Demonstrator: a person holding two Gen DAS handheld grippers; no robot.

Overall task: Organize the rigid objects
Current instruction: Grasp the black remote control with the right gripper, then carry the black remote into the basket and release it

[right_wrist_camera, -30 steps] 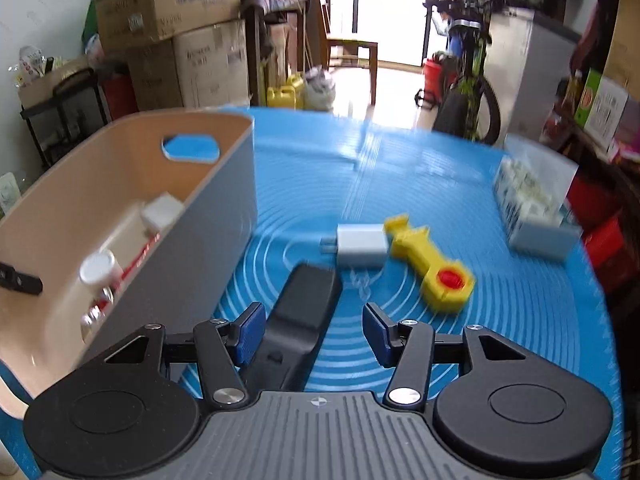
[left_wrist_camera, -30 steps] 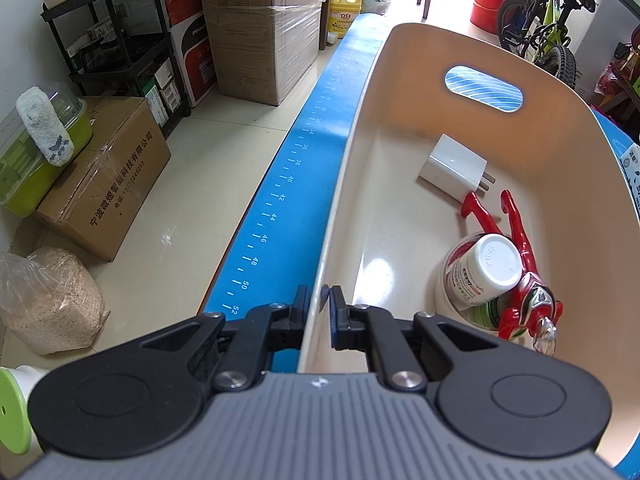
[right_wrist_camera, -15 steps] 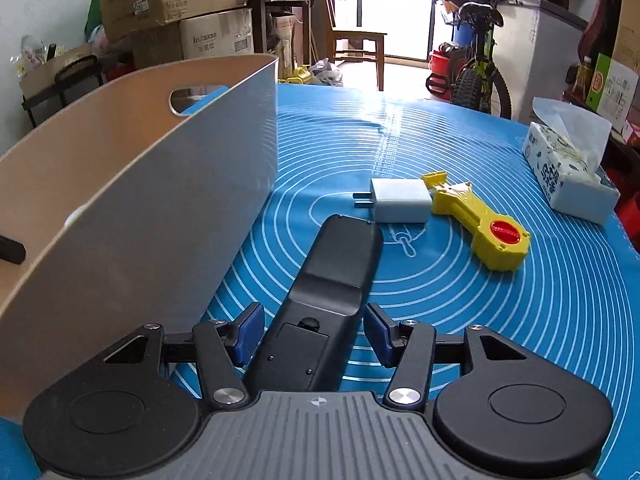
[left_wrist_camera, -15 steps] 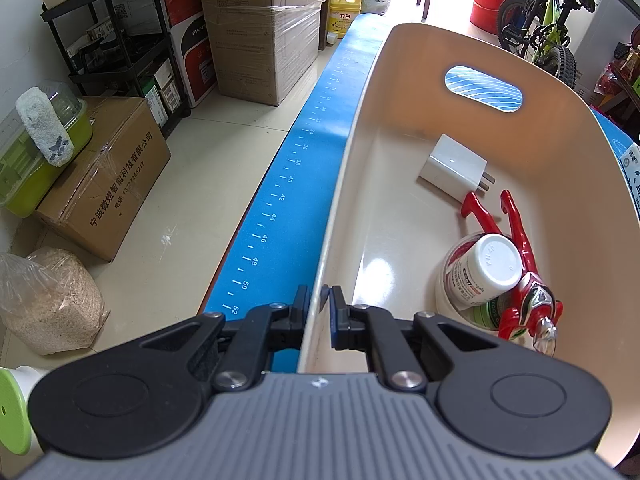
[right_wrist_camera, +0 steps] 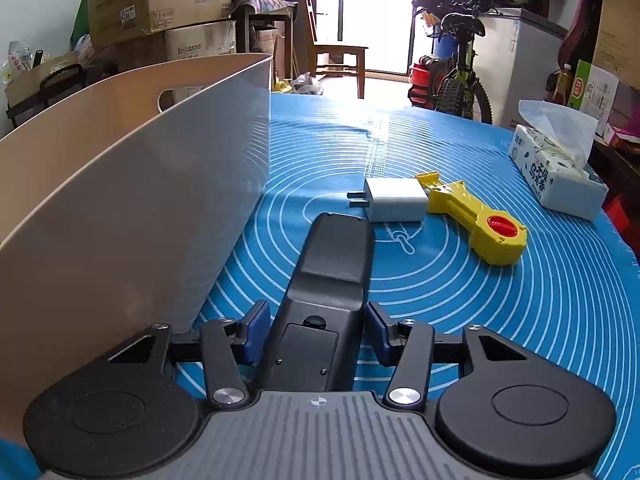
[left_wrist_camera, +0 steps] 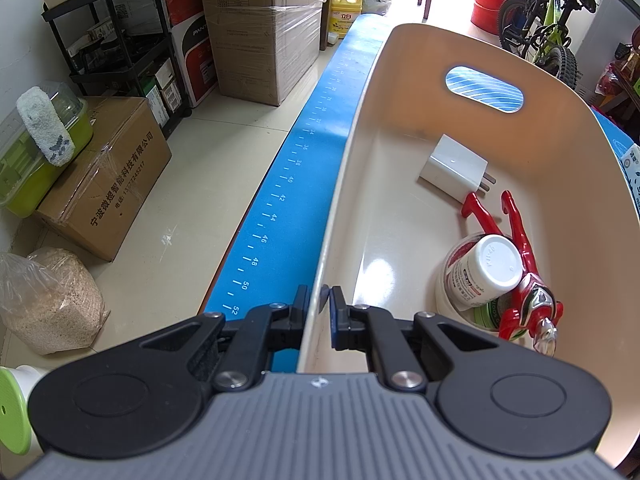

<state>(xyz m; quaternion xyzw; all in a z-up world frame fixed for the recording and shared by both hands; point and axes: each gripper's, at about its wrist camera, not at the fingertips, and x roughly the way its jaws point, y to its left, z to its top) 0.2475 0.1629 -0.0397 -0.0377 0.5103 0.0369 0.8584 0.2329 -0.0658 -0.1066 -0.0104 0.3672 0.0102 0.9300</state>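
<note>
My left gripper is shut on the near rim of a beige bin. Inside the bin lie a white charger, a red figure toy and a white pill bottle. My right gripper straddles a black remote lying on the blue mat right of the bin's wall; the blue pads sit close beside it, contact unclear. Beyond the remote lie a white charger and a yellow toy tool.
A tissue pack sits at the mat's far right. Left of the table are cardboard boxes, a shelf rack and a sack on the floor. A bicycle and chair stand beyond the table.
The right gripper has dropped lower and moved forward around the remote, which now sits deeper between the fingers. The left gripper has stayed clamped on the bin rim.
</note>
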